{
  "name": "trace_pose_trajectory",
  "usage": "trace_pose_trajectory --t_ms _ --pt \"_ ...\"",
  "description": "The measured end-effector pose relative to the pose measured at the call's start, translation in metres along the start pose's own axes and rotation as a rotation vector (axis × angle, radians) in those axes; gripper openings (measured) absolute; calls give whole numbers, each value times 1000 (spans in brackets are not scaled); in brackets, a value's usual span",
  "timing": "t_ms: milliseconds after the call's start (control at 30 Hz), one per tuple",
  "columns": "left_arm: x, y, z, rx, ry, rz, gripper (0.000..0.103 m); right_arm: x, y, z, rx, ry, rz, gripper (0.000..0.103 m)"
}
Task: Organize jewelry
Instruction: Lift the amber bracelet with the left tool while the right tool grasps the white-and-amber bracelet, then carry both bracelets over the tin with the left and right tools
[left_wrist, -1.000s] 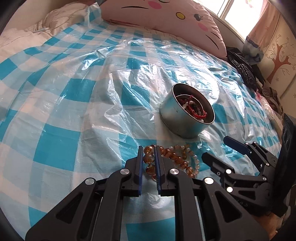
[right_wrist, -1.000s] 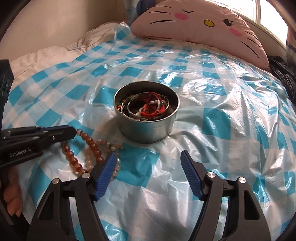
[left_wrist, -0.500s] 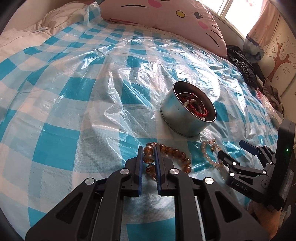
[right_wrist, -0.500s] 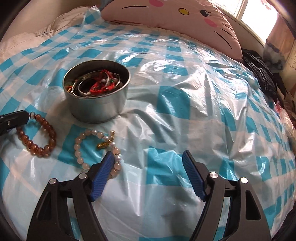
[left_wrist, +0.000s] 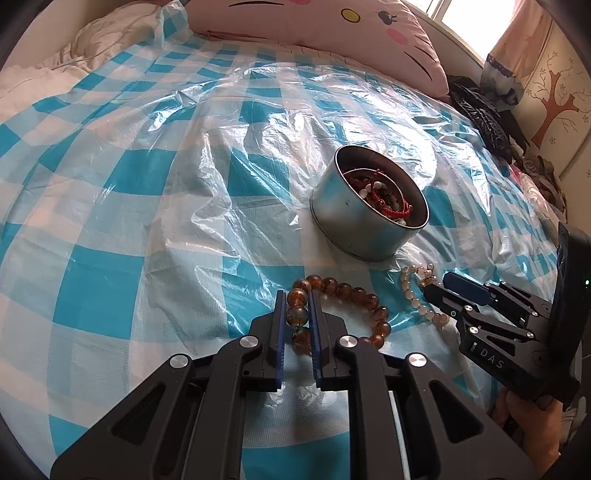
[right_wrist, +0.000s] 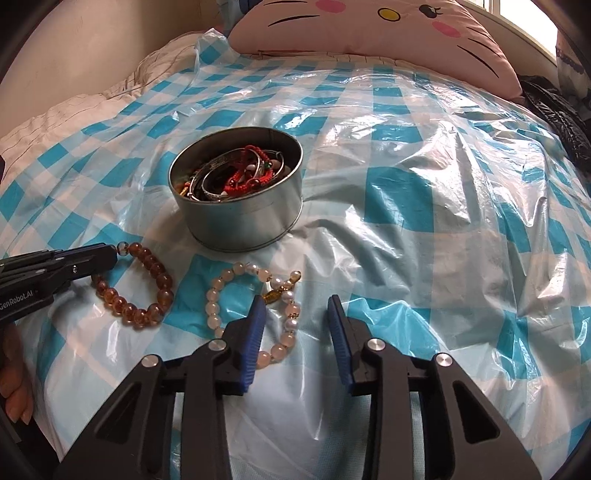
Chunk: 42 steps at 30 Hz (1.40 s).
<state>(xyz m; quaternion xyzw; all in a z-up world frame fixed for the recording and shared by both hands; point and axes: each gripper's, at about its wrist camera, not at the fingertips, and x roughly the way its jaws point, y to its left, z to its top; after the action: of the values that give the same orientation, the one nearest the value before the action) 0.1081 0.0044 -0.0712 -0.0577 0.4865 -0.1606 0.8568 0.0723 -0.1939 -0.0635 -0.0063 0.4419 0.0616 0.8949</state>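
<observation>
Amber bracelet (left_wrist: 341, 301) between left jaws

Part of the amber bracelet (left_wrist: 347, 306) vanishes between the left gripper (left_wrist: 298, 314) fingers. The right gripper (right_wrist: 297, 325) covers the near loop of the pale bracelet (right_wrist: 255, 306). Down in the tin (right_wrist: 240, 218) it's a tangle, pieces impossible to separate. The pillow (right_wrist: 369, 29) runs off the top edge.

Bed (right_wrist: 443, 206) under plastic sheet bears tin (right_wrist: 236, 225), two bead bracelets, pillow (right_wrist: 369, 26).
</observation>
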Motion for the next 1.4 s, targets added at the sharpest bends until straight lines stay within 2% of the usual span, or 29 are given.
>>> trace_pose_trajectory --t_ms 167,233,300,367,433,567,633,733,900,1033,1233,1400 --pt "2 -1 0 9 7 5 11 10 7 -2 -36 50 -6 31" --pt "3 -2 0 13 9 9 11 8 6 -3 -30 49 5 26" --pt "4 -3 -1 18 11 12 11 5 8 -4 -35 44 12 13" --pt "4 -5 -1 25 14 12 11 3 9 -5 -39 43 26 9" --pt "3 -7 -1 37 9 10 11 1 2 -5 7 40 84 9" --pt "-7 -14 -1 66 -42 2 11 -12 -34 -10 224 -19 259 9" --pt "-16 -16 -1 64 -79 -28 11 -22 -48 -15 317 -61 335 9" --pt "-30 -25 -1 75 -142 -71 11 -36 -57 -18 386 -127 413 9" --pt "-49 -35 -1 76 -224 -142 11 -54 -51 -13 369 -200 418 9" --pt "-55 -36 -1 67 -250 -169 11 -66 -45 -10 325 -252 399 9" --pt "-58 -44 2 81 -275 -139 11 -74 -40 -5 310 -301 444 9" --pt "-60 -57 -1 135 -292 -99 11 -77 -33 -2 290 -314 472 9"
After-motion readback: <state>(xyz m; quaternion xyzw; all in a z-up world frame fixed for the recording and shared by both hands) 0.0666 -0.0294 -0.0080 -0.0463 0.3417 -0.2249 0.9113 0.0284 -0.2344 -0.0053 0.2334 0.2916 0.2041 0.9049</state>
